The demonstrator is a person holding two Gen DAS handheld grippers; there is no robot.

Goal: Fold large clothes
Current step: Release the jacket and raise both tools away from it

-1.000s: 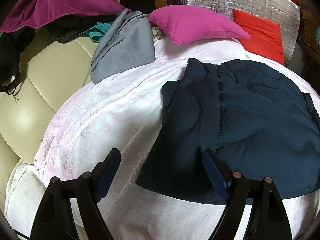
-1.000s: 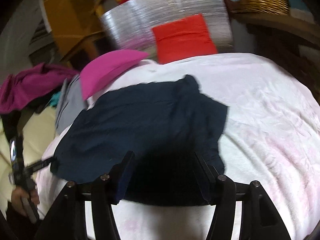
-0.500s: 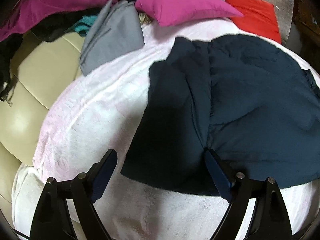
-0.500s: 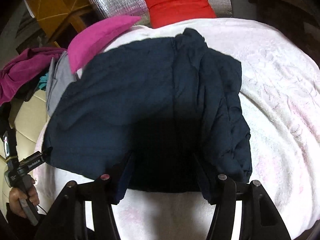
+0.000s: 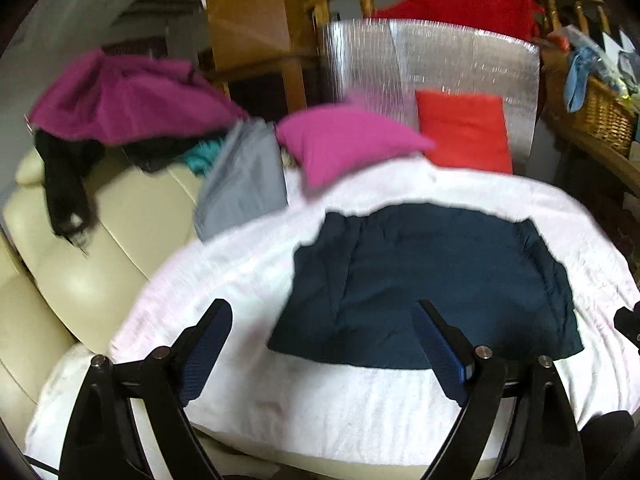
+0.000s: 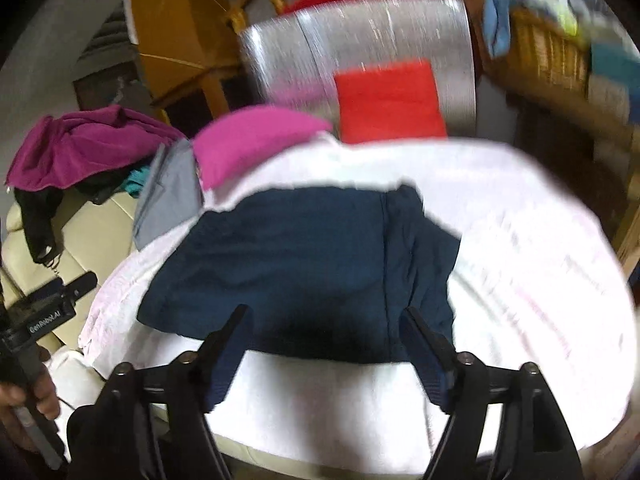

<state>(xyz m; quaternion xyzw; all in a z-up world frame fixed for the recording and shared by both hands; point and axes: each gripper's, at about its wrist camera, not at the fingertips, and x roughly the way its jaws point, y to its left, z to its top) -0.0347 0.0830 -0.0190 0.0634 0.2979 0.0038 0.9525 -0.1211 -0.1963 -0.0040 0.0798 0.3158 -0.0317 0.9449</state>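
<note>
Left gripper (image 5: 320, 344): fingers spread wide, nothing between them, held above the near edge of the white blanket (image 5: 340, 408). Right gripper (image 6: 326, 348): likewise spread and empty, over the near hem of the garment (image 6: 304, 264).

Garment: dark navy, lies flat on the blanket, roughly rectangular, with a side panel turned in along each edge; seam lines run front to back. Neither gripper touches it.

Beyond it: pink pillow (image 5: 344, 140), red pillow (image 5: 464, 132), grey cloth (image 5: 244, 176) draped onto the cream sofa (image 5: 120, 232), magenta cloth (image 5: 120, 96) further left.

Judgement: side folds look done; the packet is still long, so a crosswise fold, near hem to far edge, probably remains. Both views are motion-blurred; layer count not readable.
</note>
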